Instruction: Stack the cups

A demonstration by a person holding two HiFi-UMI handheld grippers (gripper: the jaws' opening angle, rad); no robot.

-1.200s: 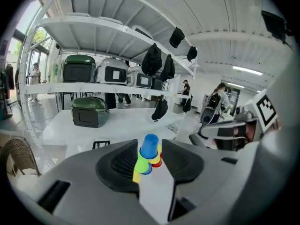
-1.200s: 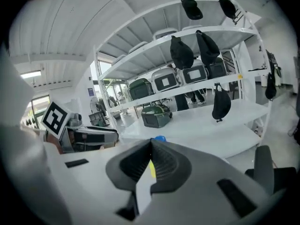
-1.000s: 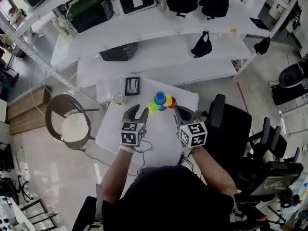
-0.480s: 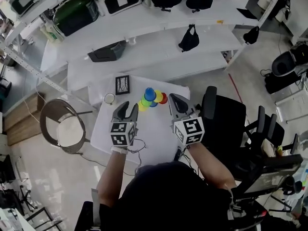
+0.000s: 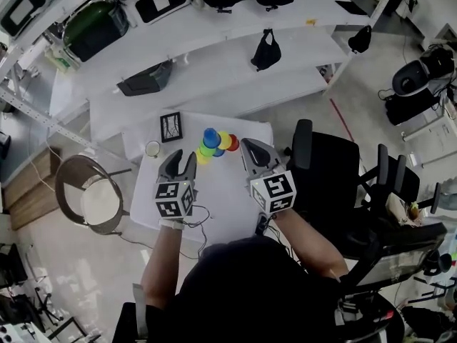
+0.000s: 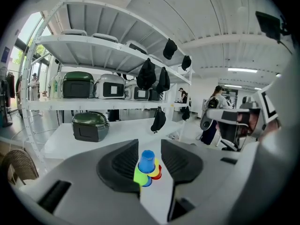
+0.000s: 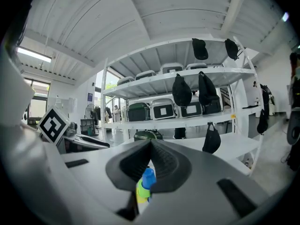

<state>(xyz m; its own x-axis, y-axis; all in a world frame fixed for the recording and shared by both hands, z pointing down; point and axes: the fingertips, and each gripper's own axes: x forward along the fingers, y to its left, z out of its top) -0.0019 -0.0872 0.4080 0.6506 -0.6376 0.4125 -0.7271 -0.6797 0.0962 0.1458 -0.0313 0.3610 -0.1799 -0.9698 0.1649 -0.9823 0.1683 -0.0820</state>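
The cluster of cups [image 5: 216, 144] stands upright near the far edge of the desk [image 5: 221, 191], straight ahead of the left tool [image 5: 181, 157] — jaws partly open, empty — while the right tool [image 5: 246, 146], closed on nothing, aims slightly to their right.

Cups [image 5: 216, 144] on table [image 5: 223, 193], before shelves [image 5: 214, 84]

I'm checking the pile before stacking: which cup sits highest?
The blue cup at the very top. The green cup, yellow cup and red cup all sit lower, beneath or beside it.
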